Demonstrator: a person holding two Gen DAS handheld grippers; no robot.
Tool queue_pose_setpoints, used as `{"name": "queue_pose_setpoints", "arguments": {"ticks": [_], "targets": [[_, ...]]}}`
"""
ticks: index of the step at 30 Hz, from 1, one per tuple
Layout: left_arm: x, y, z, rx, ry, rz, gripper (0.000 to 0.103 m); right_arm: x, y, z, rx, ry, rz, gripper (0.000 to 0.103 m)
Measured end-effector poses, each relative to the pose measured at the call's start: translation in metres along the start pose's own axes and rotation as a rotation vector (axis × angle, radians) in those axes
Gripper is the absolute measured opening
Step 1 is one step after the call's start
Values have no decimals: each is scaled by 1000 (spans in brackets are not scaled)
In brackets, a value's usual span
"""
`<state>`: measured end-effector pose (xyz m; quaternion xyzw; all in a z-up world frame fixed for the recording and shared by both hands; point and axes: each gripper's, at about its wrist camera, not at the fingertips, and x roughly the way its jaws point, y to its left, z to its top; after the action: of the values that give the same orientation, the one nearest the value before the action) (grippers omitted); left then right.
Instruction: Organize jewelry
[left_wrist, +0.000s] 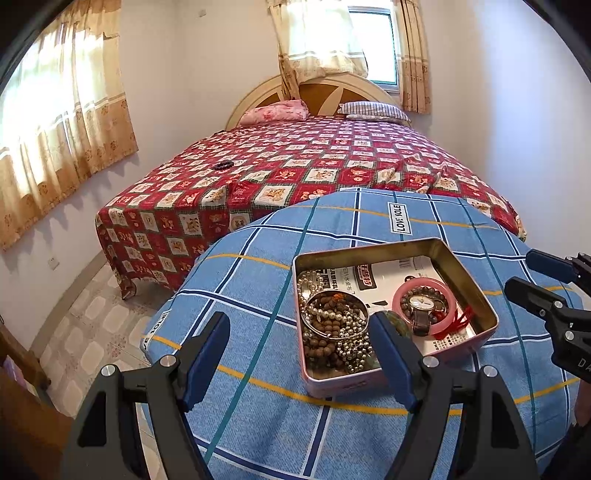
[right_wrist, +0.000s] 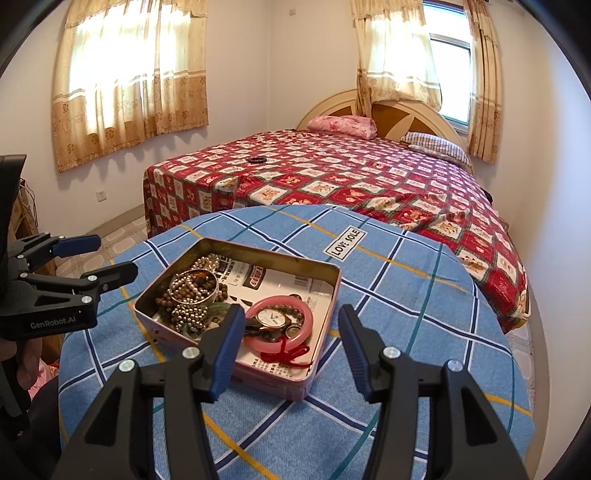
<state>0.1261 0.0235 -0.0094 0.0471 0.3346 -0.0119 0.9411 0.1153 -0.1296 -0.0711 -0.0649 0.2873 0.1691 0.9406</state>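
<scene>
**A:** Left wrist view first. What do you have there?

**B:** My left gripper hangs above the near edge of a table under a blue checked cloth. My jaws stand wide apart with nothing between them. An open tin sits on the cloth ahead; my right finger overlaps its near left part in the picture, though I cannot tell whether it touches.

**A:** And the jewelry?

**B:** All in the tin. On its left side a metal bangle lies over a heap of brown wooden beads and silver beads. On its right side a pink bangle rings a wristwatch and some darker beads, with a red cord trailing beside it. Printed paper lines the bottom.

**A:** Your other hand?

**B:** My right gripper hovers over the tin's near right corner, jaws wide too, holding nothing. From here the pink bangle and watch lie just past my left finger. My left gripper shows at the left edge, off the tin's left side.

**A:** Anything farther off?

**B:** A bed with a red patterned cover lies beyond the table, and a small dark bracelet rests on it, well apart from the tin.
</scene>
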Motion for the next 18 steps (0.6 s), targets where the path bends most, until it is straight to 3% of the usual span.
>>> {"name": "queue_pose_setpoints", "arguments": {"ticks": [18], "targets": [[0,0,1,1,3,1,78,-4,0,0,-9,-7,3,63]]}}
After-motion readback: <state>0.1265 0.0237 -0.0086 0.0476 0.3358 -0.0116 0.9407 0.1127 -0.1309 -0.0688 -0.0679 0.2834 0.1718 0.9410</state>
